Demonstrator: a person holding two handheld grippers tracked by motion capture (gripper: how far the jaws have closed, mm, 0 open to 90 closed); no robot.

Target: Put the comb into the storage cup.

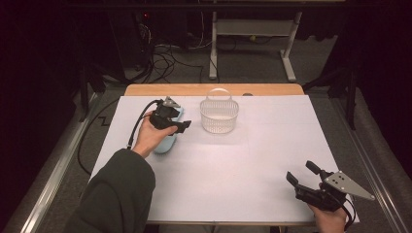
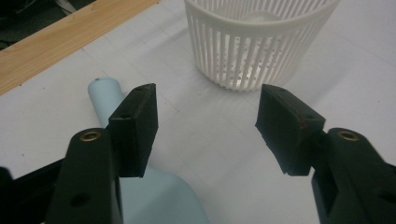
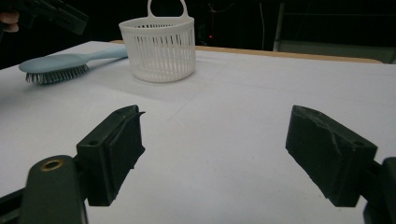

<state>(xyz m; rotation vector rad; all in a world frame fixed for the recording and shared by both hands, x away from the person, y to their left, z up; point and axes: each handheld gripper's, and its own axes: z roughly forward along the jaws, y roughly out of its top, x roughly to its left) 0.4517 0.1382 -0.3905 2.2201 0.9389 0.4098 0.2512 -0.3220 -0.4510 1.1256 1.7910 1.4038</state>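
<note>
Hairbrush [image 3: 60, 66] flat on tabletop [image 1: 233, 165], just left of basket [image 1: 219, 116]; left claw [image 2: 205, 126] agape above it, empty; advise centring on handle before closing; right claw [image 3: 212, 154] agape, idle

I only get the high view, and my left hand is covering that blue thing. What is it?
Observer: A light blue hairbrush, lying bristles down on the white table.
Operator: Are my left tongs holding it?
Observer: No. The left tongs are open above it, with nothing between the jaws.
Operator: Which way does its handle go?
Observer: The handle runs toward the white basket, ending behind its left side in the right gripper view.
Operator: Is anything in the basket?
Observer: Through the slats, the left gripper view shows nothing inside it.
</note>
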